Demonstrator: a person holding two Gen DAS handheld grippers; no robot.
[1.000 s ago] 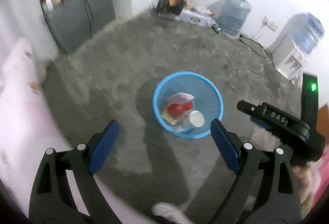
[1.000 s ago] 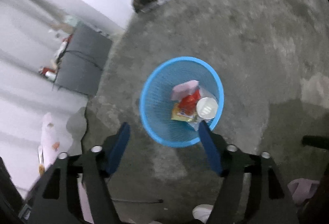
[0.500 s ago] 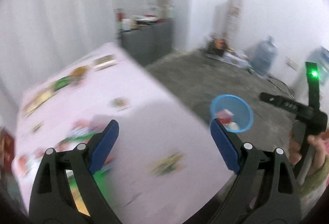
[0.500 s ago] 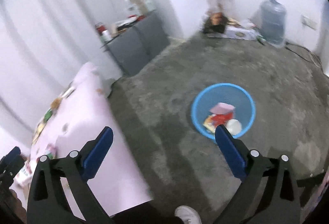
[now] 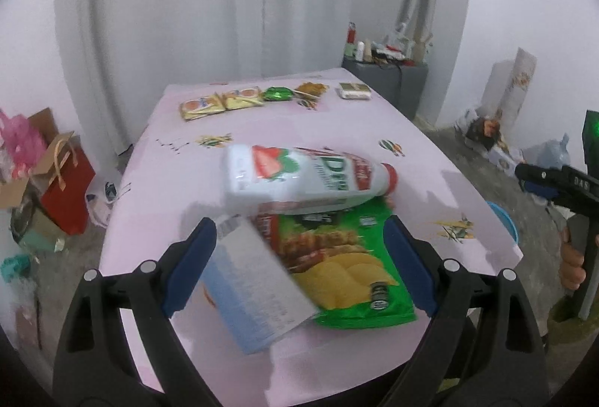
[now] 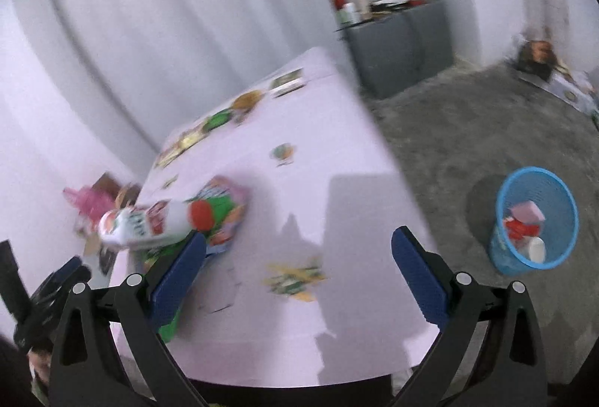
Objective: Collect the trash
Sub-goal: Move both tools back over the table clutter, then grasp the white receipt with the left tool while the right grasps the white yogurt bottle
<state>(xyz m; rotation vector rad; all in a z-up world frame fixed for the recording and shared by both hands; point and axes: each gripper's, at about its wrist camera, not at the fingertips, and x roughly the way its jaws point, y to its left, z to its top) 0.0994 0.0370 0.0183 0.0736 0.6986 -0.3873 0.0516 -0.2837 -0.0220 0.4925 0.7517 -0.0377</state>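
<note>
Both grippers have swung away from the bin (image 6: 536,220) on the floor and now face the pink table (image 5: 430,152), the bin left well off to the right beyond the table's right edge. At the near edge, the left gripper (image 5: 295,266) hangs with its jaws spread wide and nothing clamped, straddling a pale blue carton (image 5: 258,287) that lies tilted across a green chip bag (image 5: 352,257). Just behind them a white bottle (image 5: 299,182) with a red cap lies on its side, resting on the bag's far end. The right gripper (image 6: 299,276), its jaws having just opened to full width with nothing between them, hovers over bare cloth near the table's near right corner. The next pick looks likeliest to be the carton, since it sits uppermost and nearest; squaring the jaws to its narrow sides before closing should keep it from skating off the slick bag, and lifting straight up should spare the bottle a roll toward the edge. The bottle's label shows strawberries and large letters, but blur leaves the wording unreadable; the carton's small print cannot be made out either. "DAS" can be read on the right gripper's body in the left wrist view. Wrappers (image 5: 221,104) line the far edge.
</note>
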